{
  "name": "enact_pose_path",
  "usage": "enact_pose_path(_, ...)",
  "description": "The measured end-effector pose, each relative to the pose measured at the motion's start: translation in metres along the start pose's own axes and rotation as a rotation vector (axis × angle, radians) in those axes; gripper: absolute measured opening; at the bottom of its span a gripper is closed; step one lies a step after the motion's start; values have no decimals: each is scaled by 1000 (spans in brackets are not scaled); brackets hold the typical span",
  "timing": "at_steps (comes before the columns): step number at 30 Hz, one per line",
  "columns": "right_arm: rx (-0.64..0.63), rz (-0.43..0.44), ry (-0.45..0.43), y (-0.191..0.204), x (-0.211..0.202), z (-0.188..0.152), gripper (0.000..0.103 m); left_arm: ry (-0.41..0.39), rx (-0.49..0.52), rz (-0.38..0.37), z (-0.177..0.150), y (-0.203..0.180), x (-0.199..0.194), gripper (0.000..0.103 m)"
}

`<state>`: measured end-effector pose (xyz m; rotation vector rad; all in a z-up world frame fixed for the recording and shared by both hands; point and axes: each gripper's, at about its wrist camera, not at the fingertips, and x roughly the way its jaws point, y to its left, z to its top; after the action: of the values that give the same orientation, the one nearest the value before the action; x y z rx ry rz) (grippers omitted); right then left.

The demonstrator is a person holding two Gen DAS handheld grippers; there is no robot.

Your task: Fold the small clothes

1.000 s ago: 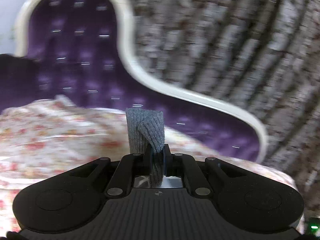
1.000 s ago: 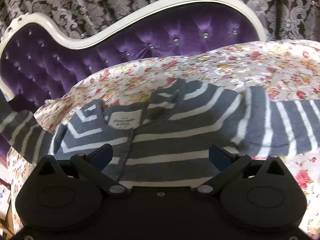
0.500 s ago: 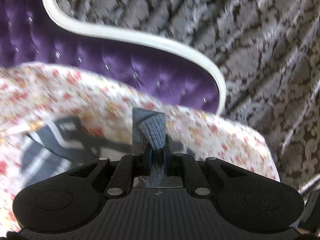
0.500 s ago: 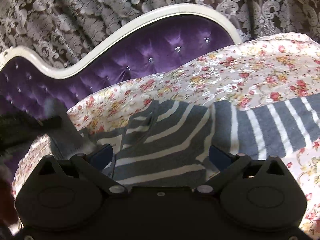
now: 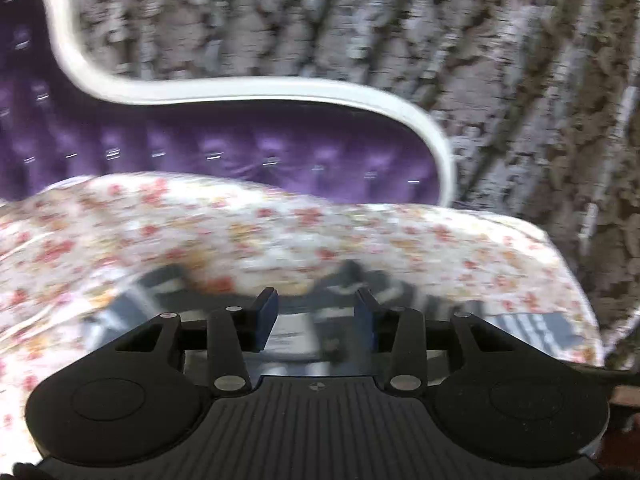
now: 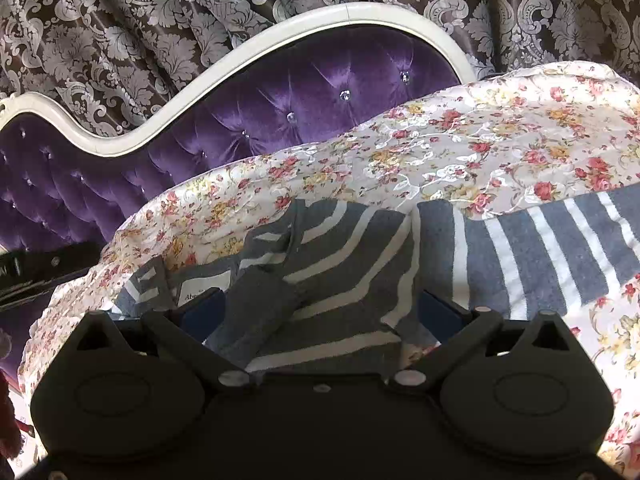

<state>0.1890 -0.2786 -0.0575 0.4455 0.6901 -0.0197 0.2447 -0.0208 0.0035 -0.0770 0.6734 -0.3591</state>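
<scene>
Grey striped sweater [image 6: 352,264] lay near the headboard edge of the floral bedspread [image 6: 500,132], one sleeve folded across its chest. Left gripper [image 5: 316,312] just opened partway, nothing between its pads. Right gripper [image 6: 320,312] gaped wide, empty, over the sweater. Could snag and undo that loose sleeve on withdrawing.

Backdrop: dark brown damask curtain [image 6: 168,20] with silver floral pattern, 9 to 3 o'clock. In front, purple tufted velvet headboard [image 6: 304,96], curvy white frame [image 6: 248,52], crystal buttons. Floral bedspread [image 6: 500,140] covers bed. Bright daylight.
</scene>
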Motion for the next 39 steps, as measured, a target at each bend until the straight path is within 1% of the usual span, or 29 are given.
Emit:
enact_pose_path(4, -5, 1, -6, 1, -1, 0, 102, 40, -74, 116, -13, 41, 4, 41)
enact_pose_path(6, -4, 2, -7, 1, -1, 0, 102, 75, -82, 171, -23, 57, 11, 41)
enact_pose_path(10, -12, -7, -2, 3, 3, 0, 102, 165, -69, 231, -45, 76, 28, 41)
enact_pose_path(13, -24, -13, 7, 5, 7, -2, 102, 216, -81, 269, -63, 86, 34, 41)
enact_pose_path(14, -28, -16, 8, 5, 9, -3, 102, 219, -83, 271, -69, 91, 32, 42)
enact_pose_path(16, -39, -20, 5, 8, 11, -4, 102, 199, -77, 274, -77, 93, 24, 45)
enact_pose_path(18, -54, -15, -10, 11, 13, -5, 96, 193, -88, 267, -81, 96, 16, 46)
enact_pose_path(19, -65, -11, -17, 13, 15, -6, 92, 189, -97, 261, -83, 96, 13, 46)
enact_pose_path(20, -78, -9, -24, 15, 17, -8, 89, 187, -103, 254, -85, 98, 10, 46)
enact_pose_path(21, -87, -10, -27, 17, 19, -9, 89, 185, -107, 246, -87, 99, 7, 46)
enact_pose_path(22, -94, -14, -29, 19, 22, -11, 86, 180, -108, 243, -89, 98, 3, 46)
enact_pose_path(23, -99, -19, -33, 20, 25, -13, 80, 175, -106, 238, -92, 99, -1, 46)
enact_pose_path(25, -97, -18, -31, 22, 32, -16, 75, 169, -101, 225, -97, 99, -5, 46)
enact_pose_path(31, -53, 1, -24, 22, 42, -23, 75, 130, -127, 184, -113, 105, -26, 46)
enact_pose_path(34, -69, -1, -15, 23, 45, -25, 75, 143, -164, 176, -115, 109, -30, 47)
enact_pose_path(36, -76, -13, -3, 26, 51, -24, 75, 150, -132, 140, -114, 105, -33, 50)
enact_pose_path(37, -76, -16, 2, 27, 55, -22, 75, 146, -128, 138, -114, 104, -34, 53)
enact_pose_path(39, -74, -26, 11, 31, 62, -20, 75, 137, -132, 132, -114, 103, -34, 54)
